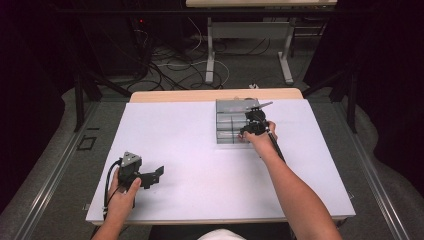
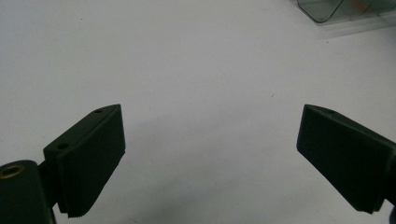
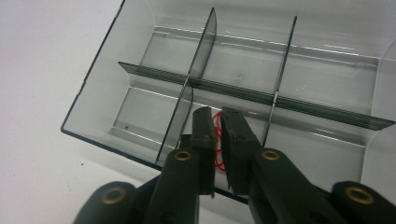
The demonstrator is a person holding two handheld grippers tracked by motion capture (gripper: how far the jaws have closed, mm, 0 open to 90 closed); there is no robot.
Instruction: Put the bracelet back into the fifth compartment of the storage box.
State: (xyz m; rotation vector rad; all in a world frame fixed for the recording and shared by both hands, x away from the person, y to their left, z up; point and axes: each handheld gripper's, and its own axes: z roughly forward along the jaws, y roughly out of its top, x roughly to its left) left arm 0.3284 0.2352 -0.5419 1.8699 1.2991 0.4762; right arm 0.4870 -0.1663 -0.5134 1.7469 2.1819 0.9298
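My right gripper (image 3: 217,122) has its jaws pinched on a red rubber band (image 3: 217,140) inside the near middle compartment of the clear divided box (image 3: 107,88) — my left gripper (image 2: 210,154), jaws wide, rests well apart on the white table (image 1: 200,150).

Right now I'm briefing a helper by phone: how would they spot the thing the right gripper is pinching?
Find the clear divided organiser box on the white table. In its near middle compartment, the right gripper has its jaws almost closed on a thin red rubber band. It is the box's one red item.
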